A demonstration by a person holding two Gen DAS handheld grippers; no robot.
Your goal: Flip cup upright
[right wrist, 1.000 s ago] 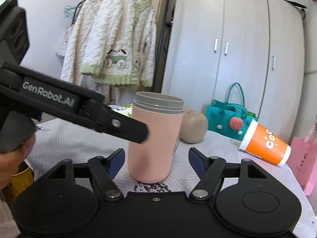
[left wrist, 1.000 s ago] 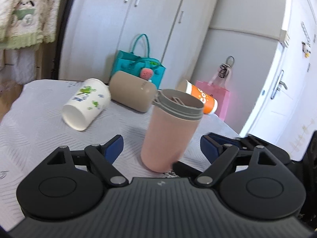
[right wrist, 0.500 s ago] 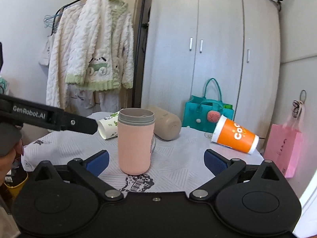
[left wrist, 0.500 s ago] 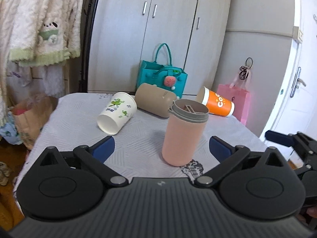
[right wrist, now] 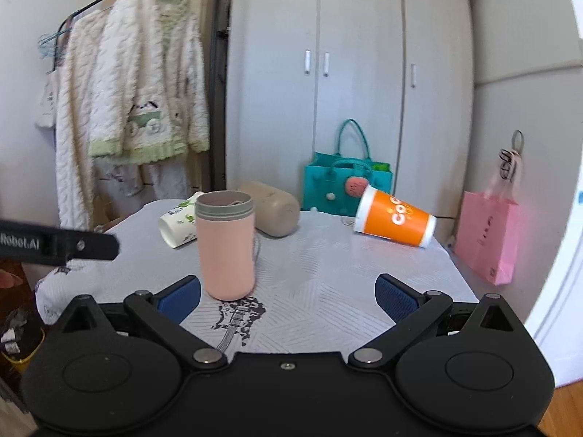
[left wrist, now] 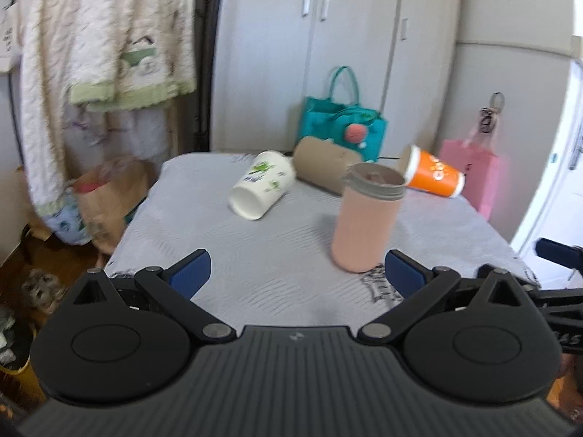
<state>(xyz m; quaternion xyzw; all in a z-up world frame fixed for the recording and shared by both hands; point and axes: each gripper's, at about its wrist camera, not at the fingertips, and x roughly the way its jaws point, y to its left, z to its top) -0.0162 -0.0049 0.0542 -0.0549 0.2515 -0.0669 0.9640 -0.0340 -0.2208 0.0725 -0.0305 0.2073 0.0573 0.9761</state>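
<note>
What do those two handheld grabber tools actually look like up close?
Both are matte black plastic. The left gripper and right gripper each have two angled link arms with silver pivot screws, round black discs at the base and blue textured finger pads. The left one's side carries white "Robot.AI" lettering. No cables show.

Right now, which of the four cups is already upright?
The pink cup with the grey rim, nearest both grippers. The white cup, beige cup and orange cup all lie on their sides.

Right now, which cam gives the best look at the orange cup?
Right wrist: the orange cup lies on its side, unobstructed, lettering partly readable. In the left wrist view the cup is smaller, blurrier, and its rim end sits behind the upright pink tumbler.
</note>
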